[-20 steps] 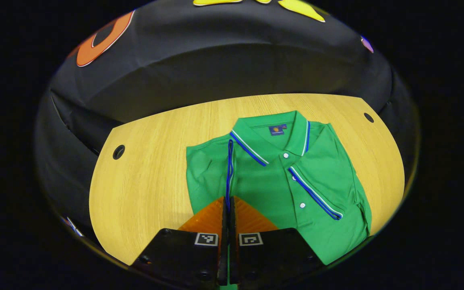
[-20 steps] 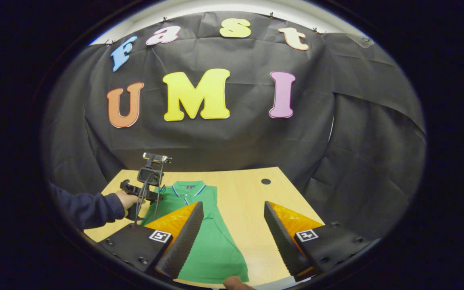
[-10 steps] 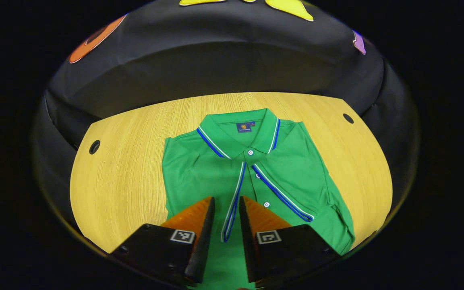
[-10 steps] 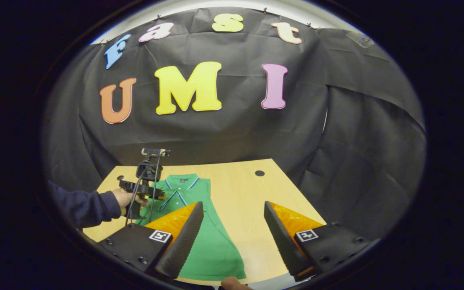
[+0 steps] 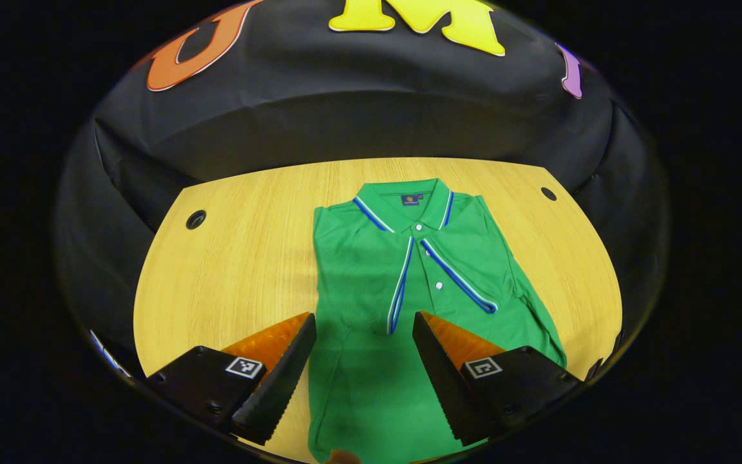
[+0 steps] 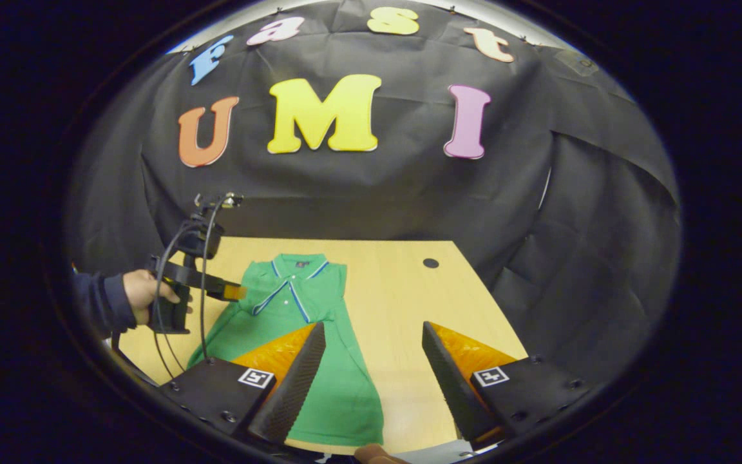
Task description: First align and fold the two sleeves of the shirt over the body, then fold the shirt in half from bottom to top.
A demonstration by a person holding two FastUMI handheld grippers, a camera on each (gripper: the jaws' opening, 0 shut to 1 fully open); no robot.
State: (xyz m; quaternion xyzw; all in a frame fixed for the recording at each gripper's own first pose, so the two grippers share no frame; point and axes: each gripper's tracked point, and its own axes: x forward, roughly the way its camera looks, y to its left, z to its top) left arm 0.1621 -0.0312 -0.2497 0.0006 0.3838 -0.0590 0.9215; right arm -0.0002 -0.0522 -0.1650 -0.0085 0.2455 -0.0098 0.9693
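The green polo shirt with blue-and-white trim [image 5: 409, 303] lies flat on the light wooden table [image 5: 229, 270], collar at the far end. Both sleeves look folded in over the body, their striped cuffs [image 5: 400, 290] meeting in a V just beyond the left gripper's tips. By my reading the sleeve stage is done, and the bottom-to-top fold comes next.

The left gripper [image 5: 361, 325] hangs over the lower body with its jaws wide apart and nothing between them, green cloth showing through the gap. The right gripper [image 6: 374, 335] is spread too and empty; the shirt's right edge runs under its left finger, bare table ahead. From the right gripper view, off to its left, a hand in a dark sleeve [image 6: 142, 290] holds the other tool above the cloth.

To fold well, each gripper should drop back to a hem corner on its own side, nearest the person. Pinch both layers, lift together, level. Carry the hem up to the collar without dragging those tucked sleeves loose.
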